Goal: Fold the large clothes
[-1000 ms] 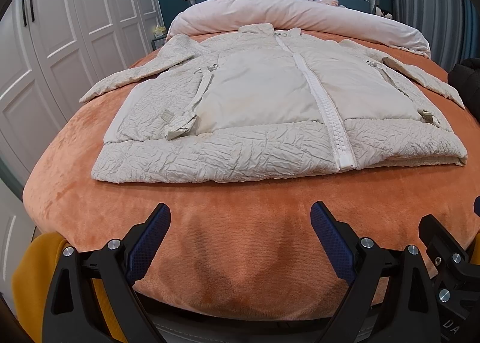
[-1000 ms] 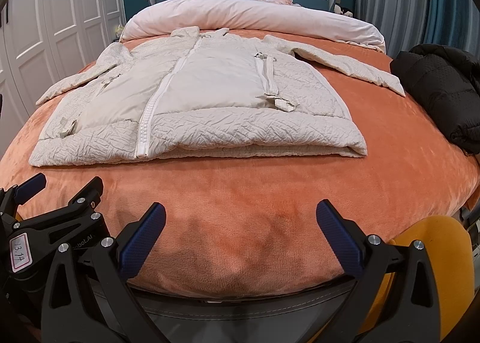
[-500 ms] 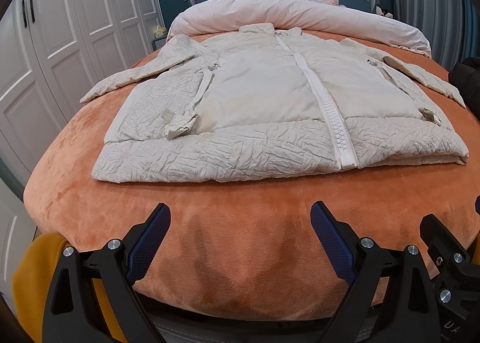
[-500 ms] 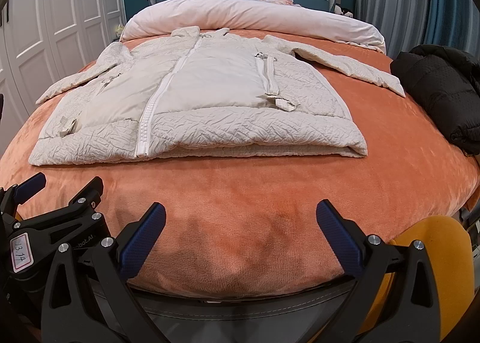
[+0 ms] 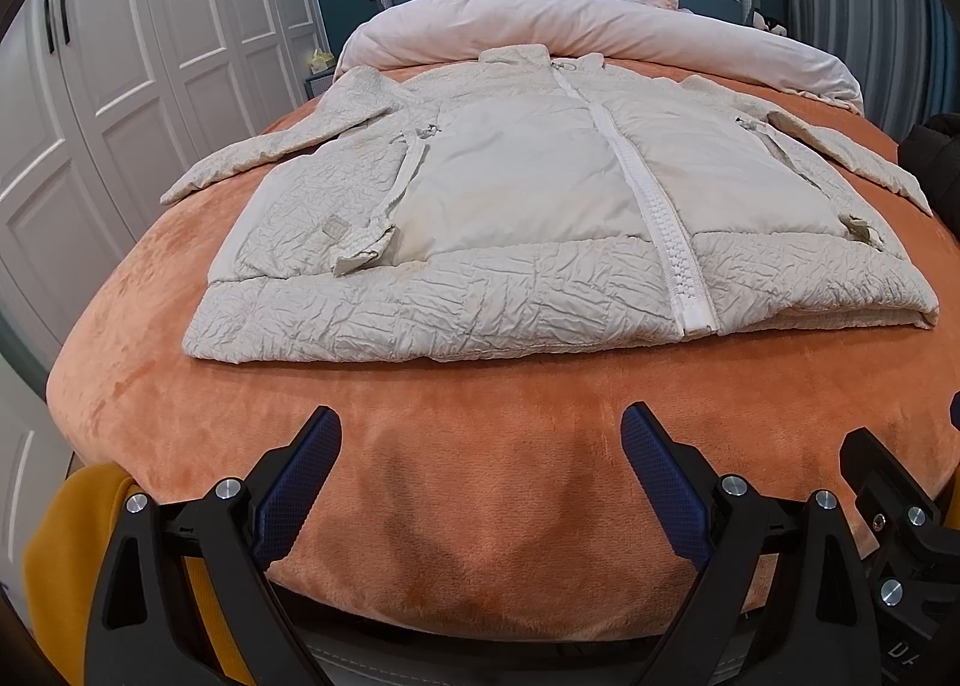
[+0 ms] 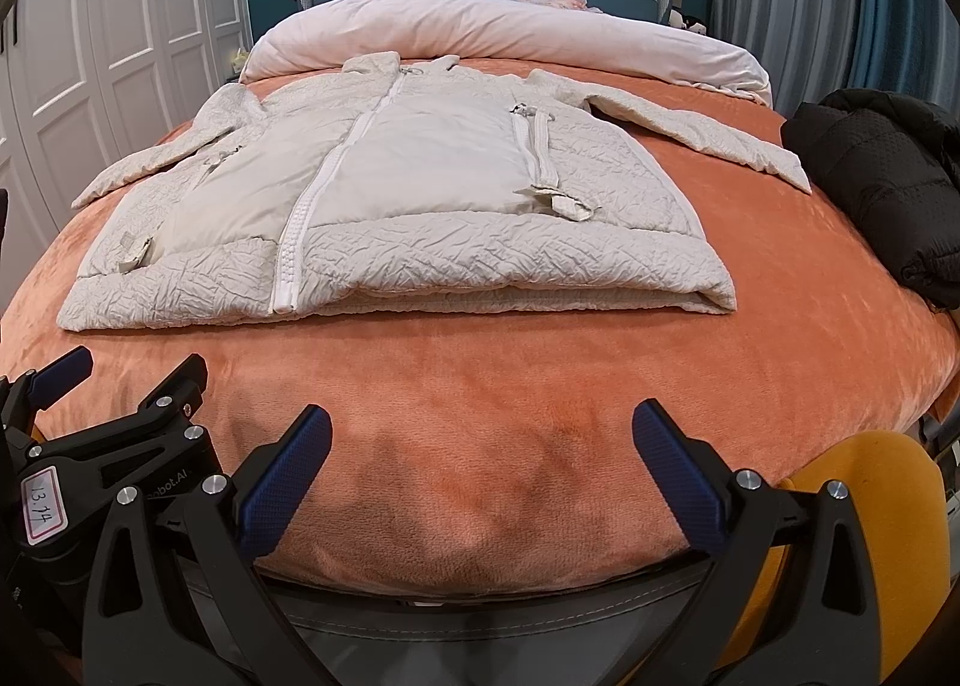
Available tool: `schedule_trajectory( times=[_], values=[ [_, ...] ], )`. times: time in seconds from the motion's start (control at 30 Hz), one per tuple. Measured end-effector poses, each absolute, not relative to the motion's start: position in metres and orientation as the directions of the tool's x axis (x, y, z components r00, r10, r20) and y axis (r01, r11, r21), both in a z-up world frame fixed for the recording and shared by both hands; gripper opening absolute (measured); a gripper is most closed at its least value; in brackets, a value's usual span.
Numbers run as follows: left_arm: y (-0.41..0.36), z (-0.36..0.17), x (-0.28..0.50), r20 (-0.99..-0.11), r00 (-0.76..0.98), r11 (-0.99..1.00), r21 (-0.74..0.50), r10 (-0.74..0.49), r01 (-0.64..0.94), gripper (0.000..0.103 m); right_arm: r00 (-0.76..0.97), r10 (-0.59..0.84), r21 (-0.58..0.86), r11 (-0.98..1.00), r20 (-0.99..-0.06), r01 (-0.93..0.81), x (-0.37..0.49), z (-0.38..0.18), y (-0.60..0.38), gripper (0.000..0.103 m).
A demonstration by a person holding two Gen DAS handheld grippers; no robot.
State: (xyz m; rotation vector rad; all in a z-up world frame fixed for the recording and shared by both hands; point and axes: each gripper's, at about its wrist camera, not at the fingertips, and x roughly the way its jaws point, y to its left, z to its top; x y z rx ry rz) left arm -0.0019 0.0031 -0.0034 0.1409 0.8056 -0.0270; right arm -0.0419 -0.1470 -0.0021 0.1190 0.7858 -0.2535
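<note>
Currently left wrist view: left gripper (image 5: 480, 446) released, over near bed (image 5: 420, 506) edge; cream jacket (image 5: 540, 218) flat mid-bed, zipped. Right wrist view: right gripper (image 6: 483, 443) released, empty; black coat (image 6: 882, 176) far right.

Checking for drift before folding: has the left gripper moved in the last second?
No. The left gripper hangs over the same spot of the orange blanket, short of the jacket hem.

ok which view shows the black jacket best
The right wrist view: the black jacket lies in full sight on the orange blanket, right of the white coat. The left wrist view catches only a dark sliver at its right edge.
</note>
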Motion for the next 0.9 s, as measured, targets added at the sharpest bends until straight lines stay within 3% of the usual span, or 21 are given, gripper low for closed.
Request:
schedule_trajectory(
  times=[0.9],
  values=[
    [0.0041, -0.0055, -0.0037, -0.721, 0.693, 0.99, 0.115, 0.03, 0.077, 0.092, 0.677, -0.18, 0.012, 0.963, -0.714, 0.269, -0.0415, -0.0011, -0.1472, 0.098]
  ],
)
